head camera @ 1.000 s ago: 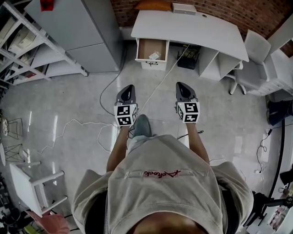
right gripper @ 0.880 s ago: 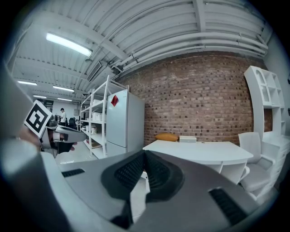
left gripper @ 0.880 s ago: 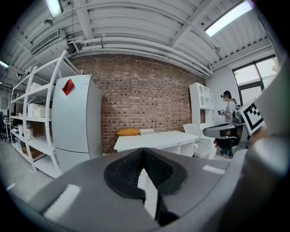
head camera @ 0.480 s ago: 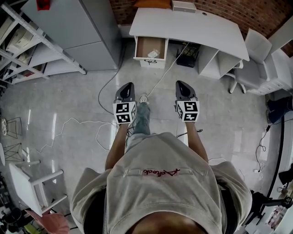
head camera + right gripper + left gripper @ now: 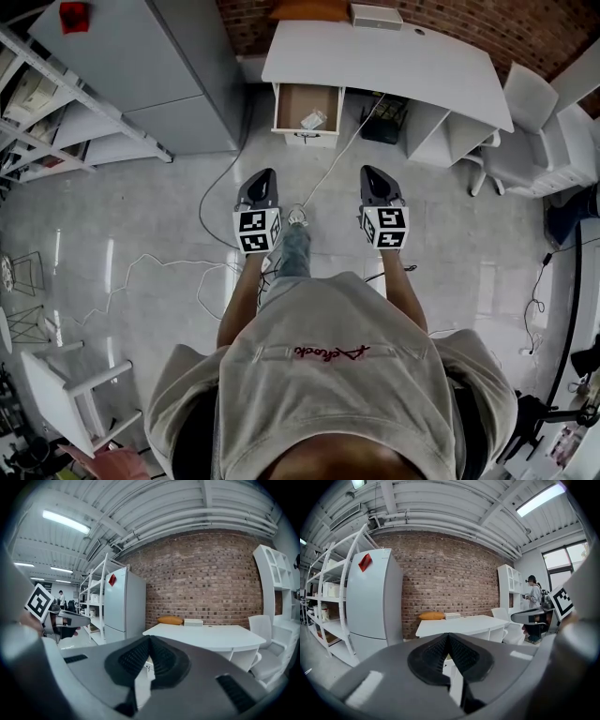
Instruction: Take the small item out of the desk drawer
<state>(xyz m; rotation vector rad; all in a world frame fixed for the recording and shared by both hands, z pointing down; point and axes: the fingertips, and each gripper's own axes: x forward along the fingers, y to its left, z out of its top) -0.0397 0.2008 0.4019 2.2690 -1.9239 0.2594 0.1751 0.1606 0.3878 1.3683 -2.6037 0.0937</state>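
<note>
The white desk stands at the far wall with its drawer pulled out. A small pale item lies in the drawer's right part. Both grippers hang over the floor well short of the desk. The left gripper and the right gripper point at the desk, a shoulder's width apart. Each is shut with nothing between its jaws. In the left gripper view the left gripper has its pads together, and so does the right gripper in its own view.
A tall grey cabinet and open shelving stand at the left. A white chair is right of the desk. Cables trail across the floor. An orange cushion and a white box lie on the desk.
The person has stepped forward, one foot now showing between the grippers. Both grippers stay shut and side by side.
</note>
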